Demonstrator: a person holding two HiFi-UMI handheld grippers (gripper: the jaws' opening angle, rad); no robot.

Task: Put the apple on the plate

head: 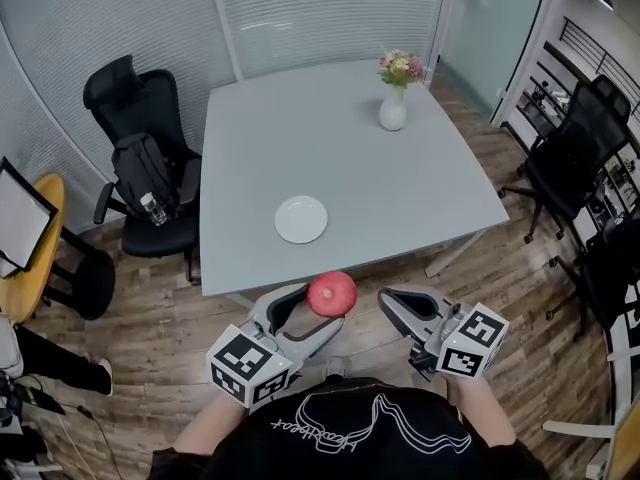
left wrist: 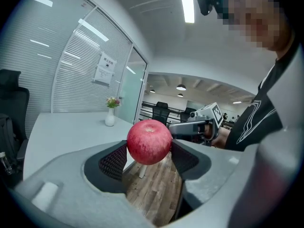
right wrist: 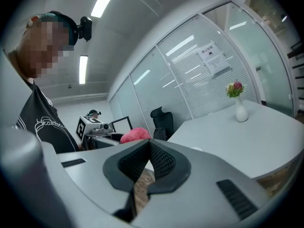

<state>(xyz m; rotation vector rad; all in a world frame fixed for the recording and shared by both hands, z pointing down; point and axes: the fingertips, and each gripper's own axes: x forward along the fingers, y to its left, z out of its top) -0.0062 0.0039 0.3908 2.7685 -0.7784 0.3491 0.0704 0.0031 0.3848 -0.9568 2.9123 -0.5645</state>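
A red apple (head: 332, 293) hangs in front of the table's near edge, over the wooden floor, with my left gripper (head: 318, 313) shut on it. In the left gripper view the apple (left wrist: 149, 141) sits squeezed between both black pads. A small white plate (head: 301, 219) lies bare on the grey table (head: 400, 168), a short way beyond the apple. My right gripper (head: 385, 303) hovers just right of the apple, shut with nothing in it; its pads (right wrist: 159, 161) meet in the right gripper view, where the apple (right wrist: 135, 135) peeks out behind them.
A white vase with flowers (head: 394, 93) stands at the table's far side. A black office chair with a backpack (head: 145, 173) sits left of the table, more chairs (head: 570, 158) at the right. Glass walls with blinds close the room behind.
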